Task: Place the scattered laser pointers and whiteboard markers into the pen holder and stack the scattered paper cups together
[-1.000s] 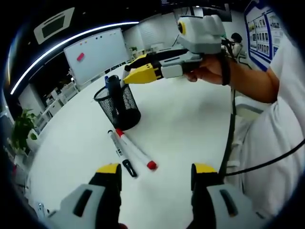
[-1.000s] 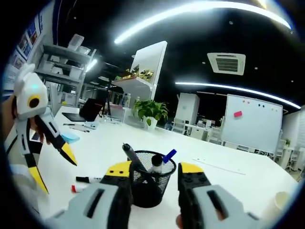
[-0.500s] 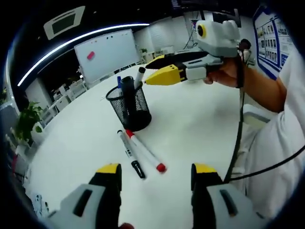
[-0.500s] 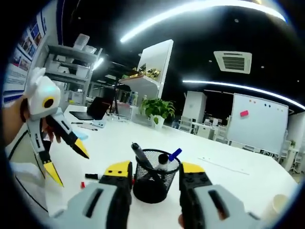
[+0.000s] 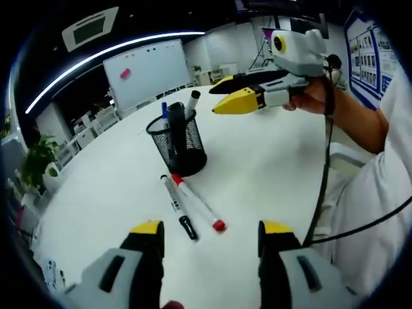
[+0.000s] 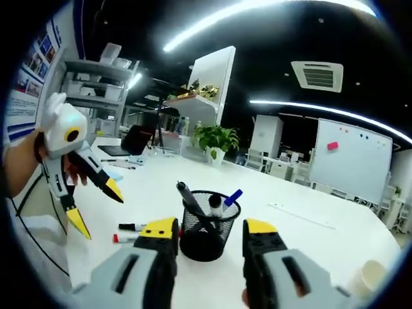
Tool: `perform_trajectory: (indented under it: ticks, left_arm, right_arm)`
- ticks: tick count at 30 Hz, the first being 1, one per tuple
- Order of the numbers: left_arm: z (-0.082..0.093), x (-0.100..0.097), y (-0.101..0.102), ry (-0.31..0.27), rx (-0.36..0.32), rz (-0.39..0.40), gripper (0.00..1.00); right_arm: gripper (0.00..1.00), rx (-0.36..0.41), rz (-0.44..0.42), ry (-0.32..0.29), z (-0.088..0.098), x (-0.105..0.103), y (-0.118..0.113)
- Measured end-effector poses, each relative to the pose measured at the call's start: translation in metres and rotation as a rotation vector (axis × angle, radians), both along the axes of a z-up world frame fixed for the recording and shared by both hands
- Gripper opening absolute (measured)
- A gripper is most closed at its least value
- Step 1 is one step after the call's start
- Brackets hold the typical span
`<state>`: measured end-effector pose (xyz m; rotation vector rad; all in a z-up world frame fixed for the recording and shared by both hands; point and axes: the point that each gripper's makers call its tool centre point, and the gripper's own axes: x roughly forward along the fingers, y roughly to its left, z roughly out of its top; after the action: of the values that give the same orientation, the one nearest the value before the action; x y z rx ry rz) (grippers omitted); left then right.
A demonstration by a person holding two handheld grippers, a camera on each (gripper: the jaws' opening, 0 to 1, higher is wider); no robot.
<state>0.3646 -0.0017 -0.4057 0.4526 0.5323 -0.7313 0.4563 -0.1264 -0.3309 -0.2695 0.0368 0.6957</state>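
Left gripper view: the left gripper (image 5: 209,235) hangs above the white table (image 5: 270,161) with its 2 yellow-tipped jaws spread apart and nothing between them. Just ahead of the fingertips lie 2 whiteboard markers side by side and touching: a black-capped marker (image 5: 177,208) nearer the left jaw and a red-capped marker (image 5: 198,203) in line with the gap. Beyond them stands the black mesh pen holder (image 5: 179,145), upright, with a few pens poking out of it. The right gripper (image 5: 226,102) is held by a hand above the table, past the pen holder and toward the right jaw's side; its jaws look nearly together and carry nothing.

Right gripper view: the right gripper (image 6: 209,232) has its jaws parted and empty. The pen holder (image 6: 207,225) sits straight ahead between the fingertips, holding a dark pointer, a black-capped marker and a blue-capped pen. The 2 markers lie on the table beyond the left jaw. The left gripper (image 6: 95,207) is farther to that side, jaws open. A paper cup (image 6: 364,280) stands well off the right jaw.
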Motion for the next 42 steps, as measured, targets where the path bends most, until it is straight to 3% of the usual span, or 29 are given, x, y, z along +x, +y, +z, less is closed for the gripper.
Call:
perform_trajectory:
  ticks: [20, 33, 42]
  left_arm:
    - [0.009, 0.001, 0.007, -0.015, -0.008, 0.025, 0.59]
    - [0.010, 0.006, 0.015, -0.030, -0.045, 0.085, 0.58]
    - [0.022, 0.015, 0.029, -0.075, -0.096, 0.166, 0.54]
  right_arm:
    - [0.40, -0.038, -0.017, 0.030, 0.011, -0.010, -0.030]
    - [0.39, -0.054, -0.020, 0.038, 0.015, -0.019, -0.041]
    - [0.39, -0.082, -0.025, 0.057, 0.013, -0.022, -0.051]
